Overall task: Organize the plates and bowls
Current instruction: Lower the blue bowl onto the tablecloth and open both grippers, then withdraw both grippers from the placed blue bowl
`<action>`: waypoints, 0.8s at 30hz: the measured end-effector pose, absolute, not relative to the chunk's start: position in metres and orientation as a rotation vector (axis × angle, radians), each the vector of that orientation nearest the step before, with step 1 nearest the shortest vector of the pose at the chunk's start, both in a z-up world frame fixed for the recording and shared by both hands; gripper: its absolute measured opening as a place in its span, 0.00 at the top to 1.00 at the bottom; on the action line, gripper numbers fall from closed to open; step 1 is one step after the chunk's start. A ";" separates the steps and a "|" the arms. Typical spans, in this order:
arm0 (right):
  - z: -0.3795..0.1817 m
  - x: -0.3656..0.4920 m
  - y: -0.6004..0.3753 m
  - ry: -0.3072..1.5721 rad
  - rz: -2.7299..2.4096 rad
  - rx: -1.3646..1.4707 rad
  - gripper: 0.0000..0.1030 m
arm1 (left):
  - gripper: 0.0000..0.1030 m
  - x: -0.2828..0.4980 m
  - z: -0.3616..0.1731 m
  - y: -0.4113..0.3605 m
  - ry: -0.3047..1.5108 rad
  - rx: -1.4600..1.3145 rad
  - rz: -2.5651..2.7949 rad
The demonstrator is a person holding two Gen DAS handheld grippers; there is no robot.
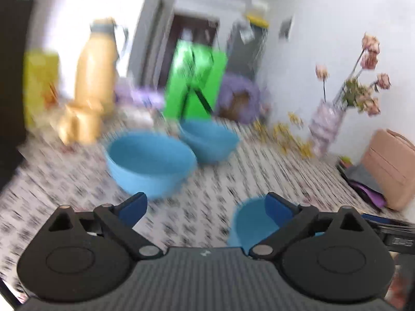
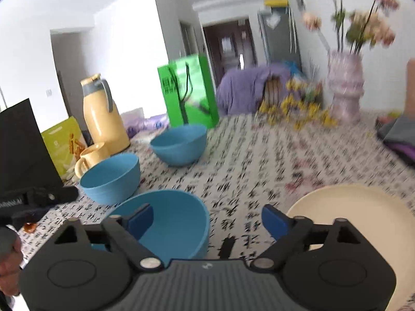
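Observation:
Three blue bowls stand on the patterned tablecloth. In the left wrist view, which is motion-blurred, my left gripper point(image 1: 206, 208) is open and empty; a near bowl point(image 1: 253, 223) lies behind its right finger, a middle bowl point(image 1: 150, 163) and a far bowl point(image 1: 210, 140) lie ahead. In the right wrist view my right gripper point(image 2: 207, 220) is open and empty; the near bowl point(image 2: 176, 223) sits behind its left finger and a cream plate point(image 2: 358, 210) behind its right finger. The middle bowl point(image 2: 111, 178) and far bowl point(image 2: 179, 145) stand further left.
A yellow thermos point(image 2: 103, 119) and cream mug point(image 2: 90, 158) stand at the back left beside a yellow box point(image 2: 64, 145). A green bag point(image 2: 189, 93) stands at the back. A pink vase with flowers point(image 2: 345, 85) and a pink case point(image 1: 389, 165) are on the right.

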State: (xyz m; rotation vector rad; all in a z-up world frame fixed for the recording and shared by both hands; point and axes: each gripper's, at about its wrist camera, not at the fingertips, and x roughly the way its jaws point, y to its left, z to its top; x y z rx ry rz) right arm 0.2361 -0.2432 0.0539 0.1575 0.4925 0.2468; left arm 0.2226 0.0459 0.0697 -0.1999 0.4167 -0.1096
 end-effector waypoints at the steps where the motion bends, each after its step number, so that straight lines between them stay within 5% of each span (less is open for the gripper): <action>1: 0.054 0.226 -0.243 0.460 0.243 0.138 0.10 | 0.01 0.214 0.069 0.045 0.385 -0.176 -0.091; 9: 0.045 0.150 -0.231 0.277 0.254 -0.015 0.00 | 0.00 0.146 0.048 0.038 0.326 -0.106 -0.052; 24: 0.022 0.075 -0.191 0.213 0.401 -0.034 0.00 | 0.00 0.063 0.038 0.055 0.254 -0.112 0.061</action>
